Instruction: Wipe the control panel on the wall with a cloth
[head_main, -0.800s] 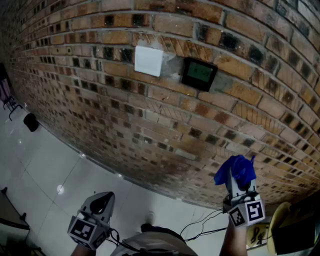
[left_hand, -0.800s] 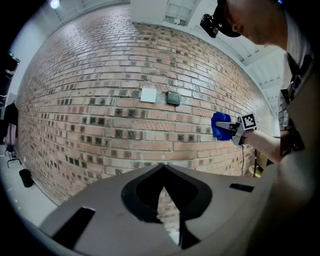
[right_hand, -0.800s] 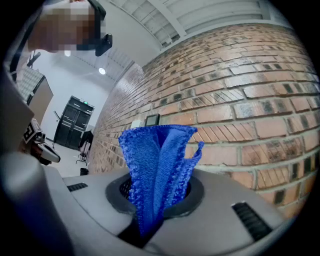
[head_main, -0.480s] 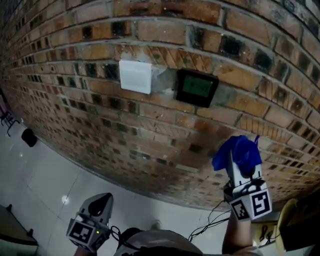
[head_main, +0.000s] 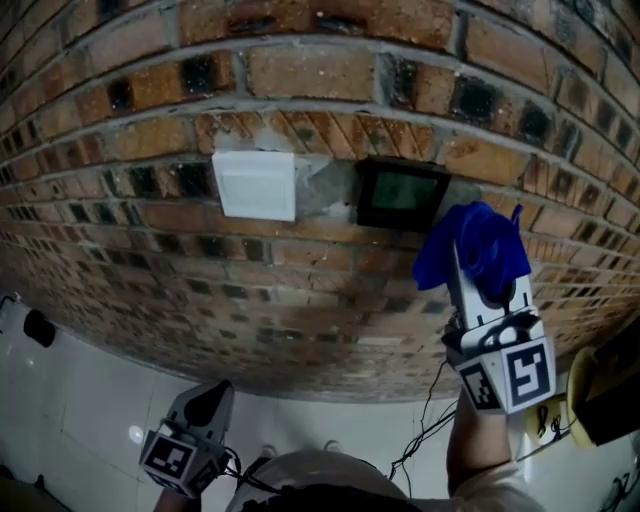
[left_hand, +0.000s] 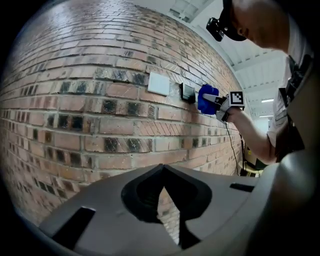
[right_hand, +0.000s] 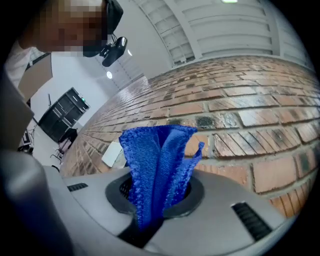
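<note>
Control panel (head_main: 401, 195): dark with a green screen, set in the brick wall (head_main: 300, 70), right of a white plate (head_main: 256, 185); a strip of mortar lies between them.
Cloth (head_main: 470, 250): blue and bunched; its left edge is just beside the panel's lower right corner, contact unclear.
Right gripper (head_main: 478, 272): held high by the wall, jaws clamped on the cloth's lower folds.
Left gripper (head_main: 205, 400): low at near left, jaws together with nothing between them, well apart from the panel.
Open room: bare brick all round the panel; pale floor (head_main: 90, 400) below; a cable (head_main: 425, 420) at near right.

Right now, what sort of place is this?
Probably an indoor hall or workshop: a bare brick wall with a white wall plate and a dark control panel, over glossy tiled floor.
</note>
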